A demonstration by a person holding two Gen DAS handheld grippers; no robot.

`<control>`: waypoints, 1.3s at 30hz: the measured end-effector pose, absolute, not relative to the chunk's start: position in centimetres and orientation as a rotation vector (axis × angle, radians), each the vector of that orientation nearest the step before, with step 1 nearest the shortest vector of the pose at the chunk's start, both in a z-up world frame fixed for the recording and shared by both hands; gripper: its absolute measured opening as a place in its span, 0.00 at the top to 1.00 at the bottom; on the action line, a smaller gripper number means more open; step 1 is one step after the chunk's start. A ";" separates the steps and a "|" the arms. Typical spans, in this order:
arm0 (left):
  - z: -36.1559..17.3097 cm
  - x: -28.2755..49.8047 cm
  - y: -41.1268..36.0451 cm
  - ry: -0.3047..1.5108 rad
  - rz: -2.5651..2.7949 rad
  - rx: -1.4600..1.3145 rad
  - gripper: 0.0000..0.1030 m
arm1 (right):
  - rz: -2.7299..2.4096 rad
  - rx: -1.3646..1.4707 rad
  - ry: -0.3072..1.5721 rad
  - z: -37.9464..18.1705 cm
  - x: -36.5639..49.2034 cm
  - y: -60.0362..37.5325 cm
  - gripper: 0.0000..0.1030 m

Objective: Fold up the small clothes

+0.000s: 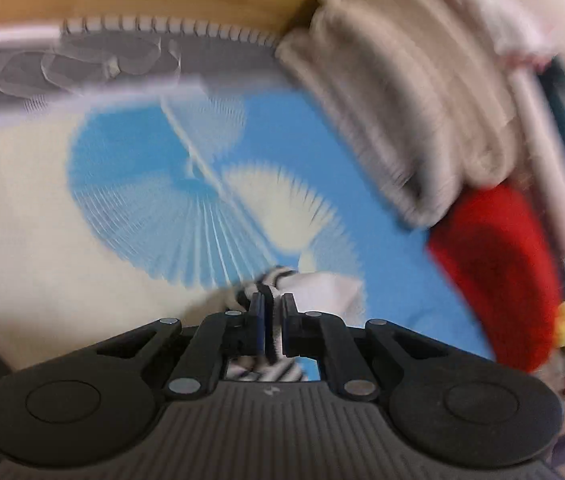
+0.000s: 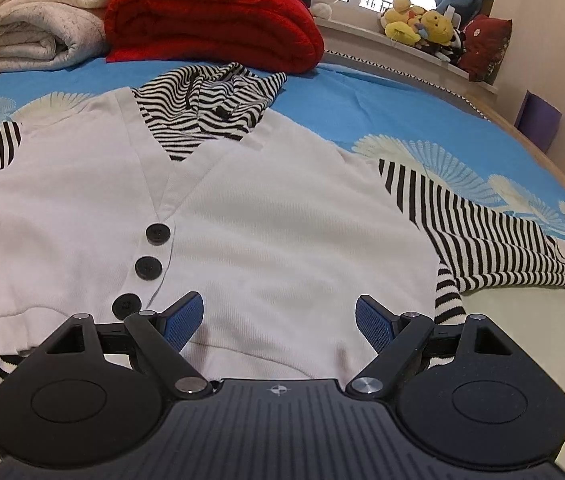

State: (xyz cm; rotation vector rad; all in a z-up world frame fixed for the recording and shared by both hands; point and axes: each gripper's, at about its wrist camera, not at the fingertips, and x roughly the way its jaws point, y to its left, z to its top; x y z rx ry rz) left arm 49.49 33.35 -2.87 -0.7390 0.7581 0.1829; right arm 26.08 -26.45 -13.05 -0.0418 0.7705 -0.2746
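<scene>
A small white vest-style top point(image 2: 266, 216) with black buttons and black-and-white striped sleeves lies front up on the blue bedspread point(image 2: 362, 96). Its right striped sleeve point(image 2: 494, 240) is spread out to the side. My right gripper point(image 2: 279, 312) is open and empty, just above the white hem. In the blurred left wrist view, my left gripper point(image 1: 271, 320) is shut on a striped and white piece of the garment point(image 1: 282, 280), held above the bedspread point(image 1: 382, 248).
A folded cream blanket point(image 2: 42, 20) and a folded red blanket point(image 2: 210, 16) lie at the bed's far side, also in the left wrist view point(image 1: 402, 100) point(image 1: 498, 276). Plush toys point(image 2: 422, 26) sit on the window ledge. The bed's wooden edge point(image 2: 530, 136) runs on the right.
</scene>
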 end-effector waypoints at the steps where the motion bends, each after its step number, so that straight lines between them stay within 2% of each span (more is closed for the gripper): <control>1: -2.2 47.7 35.5 0.748 0.195 -0.758 0.93 | -0.274 -0.037 0.769 -12.9 26.0 -26.4 0.18; 2: -1.9 46.7 37.0 0.755 0.219 -0.749 0.92 | -0.271 -0.030 0.765 -12.8 26.0 -26.4 0.18; 3: -2.2 45.8 38.4 0.770 0.257 -0.744 0.97 | -0.269 -0.027 0.763 -12.8 26.0 -26.3 0.18; 5: -3.5 44.1 41.2 0.781 0.445 -0.697 0.98 | -0.268 -0.037 0.759 -12.7 25.9 -26.1 0.18; 9: -7.0 42.6 44.0 0.831 0.585 -0.812 0.90 | -0.283 -0.051 0.755 -12.8 26.0 -26.0 0.18; 10: -7.1 42.9 43.2 0.830 0.534 -0.810 0.84 | -0.286 -0.050 0.755 -12.8 26.0 -26.0 0.18; 12: -6.4 44.5 40.3 0.838 0.446 -0.743 0.44 | -0.287 -0.048 0.757 -12.9 26.1 -26.1 0.18; 13: -6.1 45.6 38.8 0.837 0.398 -0.708 0.37 | -0.287 -0.050 0.760 -13.0 26.1 -26.0 0.18; 14: -5.5 46.7 36.9 0.836 0.343 -0.669 0.25 | -0.286 -0.052 0.763 -13.1 26.2 -26.0 0.18; 15: -4.9 48.3 34.0 0.845 0.266 -0.617 0.16 | -0.283 -0.054 0.767 -13.2 26.2 -26.0 0.18; 20: -5.5 54.4 19.0 1.010 -0.087 -0.295 0.17 | -0.277 -0.059 0.774 -13.2 26.3 -26.1 0.18; 22: -7.5 55.6 14.4 1.061 -0.146 -0.161 0.29 | -0.274 -0.057 0.778 -13.2 26.3 -26.1 0.18; 25: -10.4 56.4 10.0 1.112 -0.192 -0.040 0.57 | -0.263 -0.045 0.786 -12.9 26.2 -26.4 0.18; 26: -11.1 56.5 9.2 1.113 -0.186 -0.004 0.93 | -0.260 -0.042 0.787 -12.8 26.2 -26.5 0.18; 27: -11.8 56.5 8.4 1.098 -0.167 0.043 0.96 | -0.255 -0.038 0.788 -12.7 26.0 -26.5 0.18; 35: -11.3 61.0 9.2 0.979 -0.003 -0.065 1.00 | -0.235 -0.015 0.775 -11.9 25.6 -26.6 0.18; 37: -11.1 61.3 9.3 0.990 0.030 -0.066 0.97 | -0.231 -0.013 0.786 -12.1 25.7 -26.8 0.18; 38: -10.7 60.7 9.7 0.983 0.034 -0.073 0.86 | -0.232 0.002 0.789 -12.1 25.7 -27.1 0.18; 39: -10.0 59.7 10.3 0.974 0.016 -0.087 0.68 | -0.233 0.019 0.790 -12.0 25.7 -27.4 0.18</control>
